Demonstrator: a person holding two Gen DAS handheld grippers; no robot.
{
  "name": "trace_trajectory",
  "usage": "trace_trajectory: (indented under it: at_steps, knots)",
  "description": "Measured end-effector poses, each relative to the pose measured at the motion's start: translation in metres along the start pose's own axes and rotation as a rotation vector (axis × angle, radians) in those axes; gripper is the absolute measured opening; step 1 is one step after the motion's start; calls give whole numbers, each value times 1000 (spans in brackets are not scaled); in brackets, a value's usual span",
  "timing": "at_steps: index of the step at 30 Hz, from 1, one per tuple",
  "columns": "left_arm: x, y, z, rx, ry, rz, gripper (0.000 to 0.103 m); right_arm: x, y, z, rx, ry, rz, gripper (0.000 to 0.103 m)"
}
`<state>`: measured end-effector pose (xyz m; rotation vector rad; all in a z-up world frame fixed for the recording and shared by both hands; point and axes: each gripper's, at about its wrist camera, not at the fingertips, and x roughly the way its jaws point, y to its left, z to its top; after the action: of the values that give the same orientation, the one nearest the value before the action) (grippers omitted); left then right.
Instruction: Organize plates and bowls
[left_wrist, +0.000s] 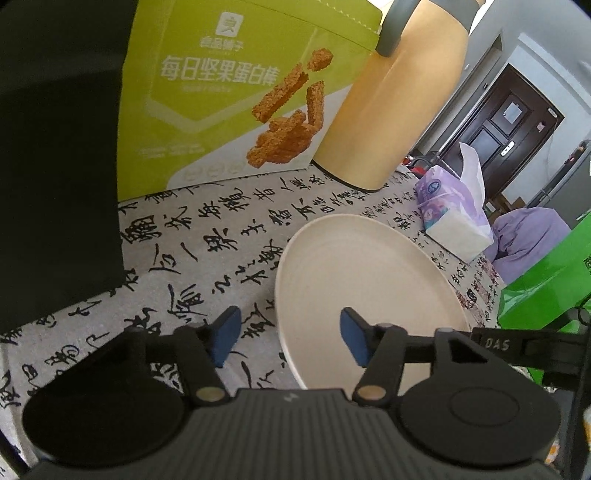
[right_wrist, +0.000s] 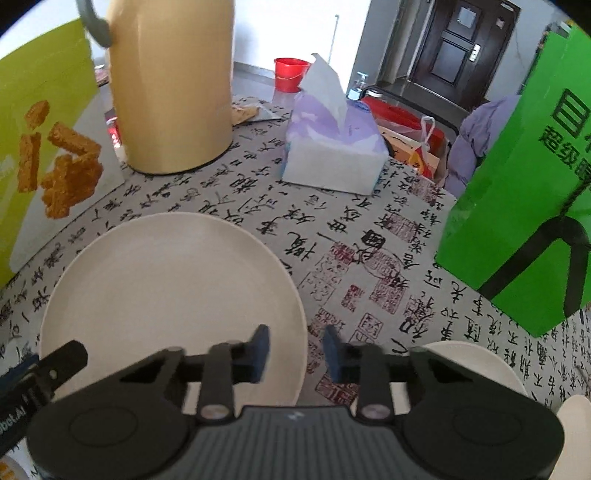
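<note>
A cream plate (left_wrist: 369, 284) lies flat on the calligraphy tablecloth; it also shows in the right wrist view (right_wrist: 166, 295). My left gripper (left_wrist: 290, 338) is open and empty, with the plate's left rim between its blue fingers. My right gripper (right_wrist: 297, 350) is open and empty, straddling the plate's right rim. A second cream dish (right_wrist: 476, 363) sits low at the right behind the right gripper, with another pale rim (right_wrist: 574, 424) at the far right edge.
A yellow-green snack box (left_wrist: 236, 96), a tan jug (left_wrist: 399, 96) and a purple tissue pack (right_wrist: 332, 147) stand behind the plate. A bright green bag (right_wrist: 524, 184) stands at the right. A dark object (left_wrist: 55, 166) fills the left.
</note>
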<state>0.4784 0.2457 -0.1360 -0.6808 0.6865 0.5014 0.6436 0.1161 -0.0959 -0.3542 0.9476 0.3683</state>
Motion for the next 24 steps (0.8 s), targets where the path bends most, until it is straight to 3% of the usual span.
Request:
trace_trajectory:
  at_steps: [13,24]
  knots:
    - [5,9,1,-41,7,-24,16,12,-1,-4,26,6,21,21]
    - [7,5,1,-3,0,-14,15,5,1,-8,-4,-27,-7,12]
